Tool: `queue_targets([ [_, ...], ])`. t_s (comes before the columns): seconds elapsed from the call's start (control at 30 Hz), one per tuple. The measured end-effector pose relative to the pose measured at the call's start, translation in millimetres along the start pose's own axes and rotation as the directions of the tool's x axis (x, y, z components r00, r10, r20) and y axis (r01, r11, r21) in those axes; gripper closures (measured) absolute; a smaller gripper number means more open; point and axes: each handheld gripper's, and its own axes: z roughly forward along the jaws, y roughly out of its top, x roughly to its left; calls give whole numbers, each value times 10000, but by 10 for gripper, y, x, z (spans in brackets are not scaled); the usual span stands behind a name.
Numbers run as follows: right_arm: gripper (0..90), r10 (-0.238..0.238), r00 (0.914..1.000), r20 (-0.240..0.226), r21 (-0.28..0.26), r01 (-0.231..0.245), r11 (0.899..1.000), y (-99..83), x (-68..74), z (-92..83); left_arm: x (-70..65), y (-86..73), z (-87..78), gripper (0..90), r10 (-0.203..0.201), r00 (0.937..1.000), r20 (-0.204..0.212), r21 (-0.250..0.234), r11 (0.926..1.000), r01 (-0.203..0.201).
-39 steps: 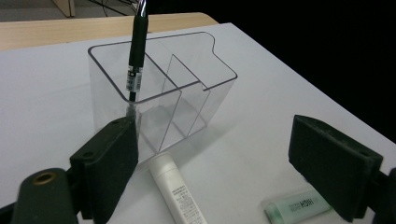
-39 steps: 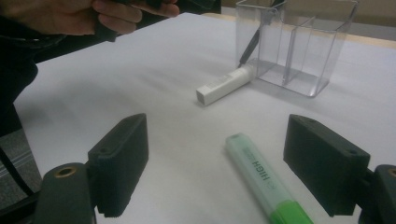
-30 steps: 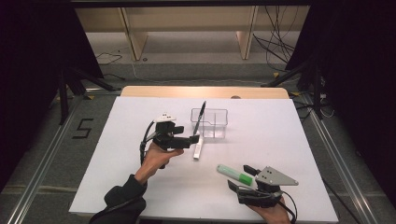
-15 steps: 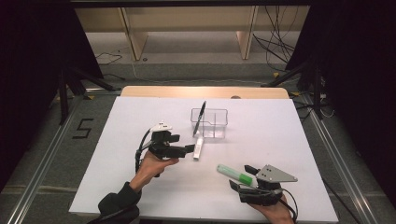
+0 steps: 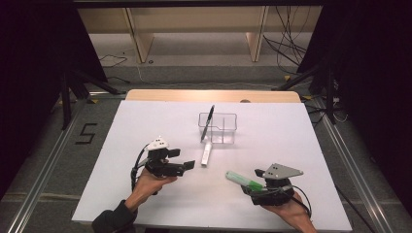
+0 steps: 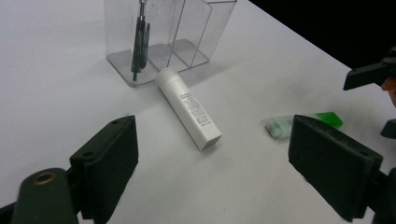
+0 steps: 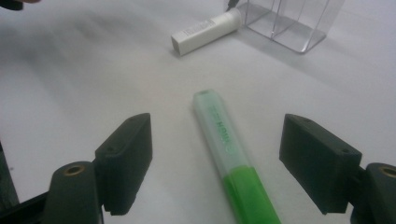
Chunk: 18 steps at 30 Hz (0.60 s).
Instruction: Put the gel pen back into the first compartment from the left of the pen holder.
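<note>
— Start with the right claw (image 7: 215,154): how do its jaws stand?

— Spread wide, though they have just been closing a little. The green highlighter (image 7: 229,154) lies flat on the white tabletop (image 7: 70,84) between them, and neither pad touches it. Its clear cap points away from the claw, toward the white tube (image 7: 205,30).

— And the left claw (image 6: 212,163)?

— Also spread, with nothing between the jaws but bare tabletop. It points at the white tube, which lies on its side just ahead of the jaws — near, but not touched.

— Where does that tube lie compared with the clear box?

— One end sits just beside the front wall of the clear organiser box (image 5: 226,127), the other end reaches toward the left claw. From the high view the tube (image 5: 206,154) lies between the box and the two hands.

— Anything in the box?

— A dark pen (image 6: 139,39) stands tilted in its left compartment, the top sticking out above the rim. The other compartment looks bare.

— And the two claws themselves?

— Well apart: the left hand (image 5: 153,180) sits left of the tube, the right hand (image 5: 284,209) near the tabletop's front edge, with the highlighter poking out toward the middle.
</note>
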Motion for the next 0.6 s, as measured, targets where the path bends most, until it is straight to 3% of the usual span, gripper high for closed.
queue_targets([
  [0.37,319,-164,9997,-201,1187,187,9928,2,-150,95,-51,-114,-83,154,322,9994,152,245,9992,-325],
  [0.6,339,-281,9995,-129,1391,296,9898,-4,-162,118,-77,-149,-115,154,490,9983,307,279,9984,-498],
])
